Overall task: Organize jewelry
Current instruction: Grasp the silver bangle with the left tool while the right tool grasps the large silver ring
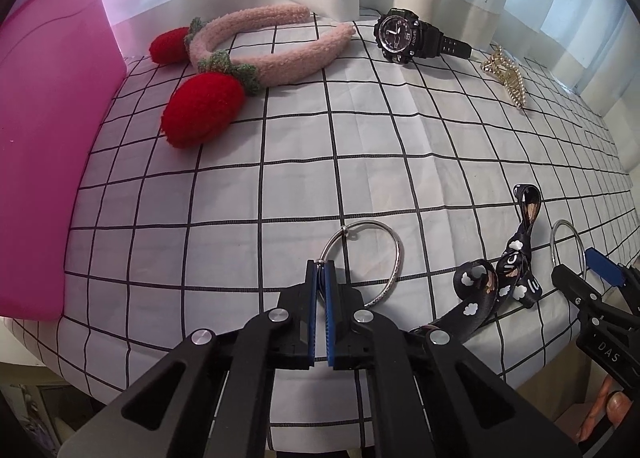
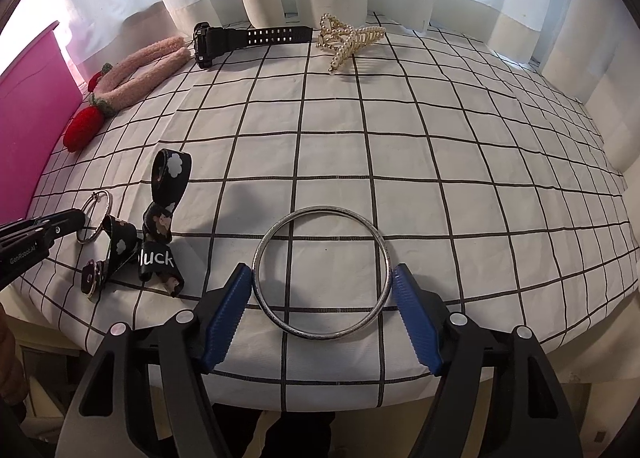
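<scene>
Left wrist view: the left gripper (image 1: 321, 264) is clenched on the rim of a thin silver bracelet (image 1: 394, 258), pinching it near the small bead at its near-left edge; the rest of the hoop lies on the checked cloth (image 1: 300, 162) of the worktop, extending right of the pads. A black printed lanyard (image 1: 516, 262) lies to its right, the right gripper (image 1: 576, 270) beyond it. Farther back rest a pink strawberry headband (image 1: 256, 42), a black watch (image 1: 404, 36) and a pearl hair claw (image 1: 506, 72); a pink bin (image 1: 48, 130) stands at the left.

Right wrist view: the right gripper (image 2: 323, 276) straddles a silver bangle (image 2: 323, 272), its blue pads (image 2: 230, 310) against the ring's left and right sides, grasping it across its width as it lies flat near the cloth's front edge.
</scene>
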